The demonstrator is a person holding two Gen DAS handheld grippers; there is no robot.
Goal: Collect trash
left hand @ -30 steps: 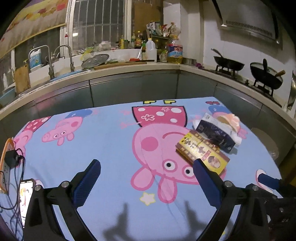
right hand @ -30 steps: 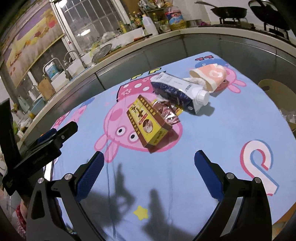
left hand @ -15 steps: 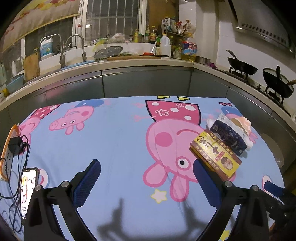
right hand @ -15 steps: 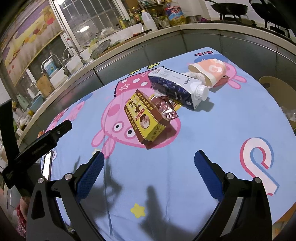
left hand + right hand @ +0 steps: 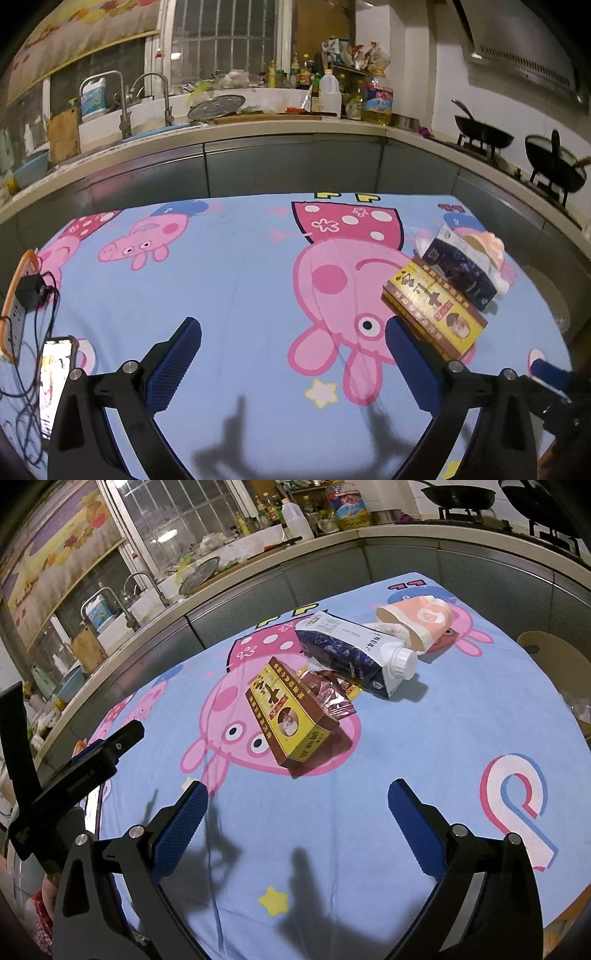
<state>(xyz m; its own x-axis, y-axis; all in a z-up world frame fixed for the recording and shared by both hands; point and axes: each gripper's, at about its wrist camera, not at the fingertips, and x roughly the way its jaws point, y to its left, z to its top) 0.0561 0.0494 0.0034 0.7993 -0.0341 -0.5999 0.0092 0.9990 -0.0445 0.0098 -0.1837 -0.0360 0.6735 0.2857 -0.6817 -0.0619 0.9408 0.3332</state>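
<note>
Trash in 1 little pile on the table (image 5: 424,746), just ahead of the right gripper (image 5: 295,814): yellow box (image 5: 291,716), shiny wrapper (image 5: 328,696) leaning on it, blue carton (image 5: 354,653) behind, paper cup (image 5: 417,622) farthest. Fingers spread wide, holding nothing, likely ready to go around the box first. Left gripper (image 5: 295,352) spread wide and empty too, box (image 5: 432,306) past its right finger. No bin seen.
</note>
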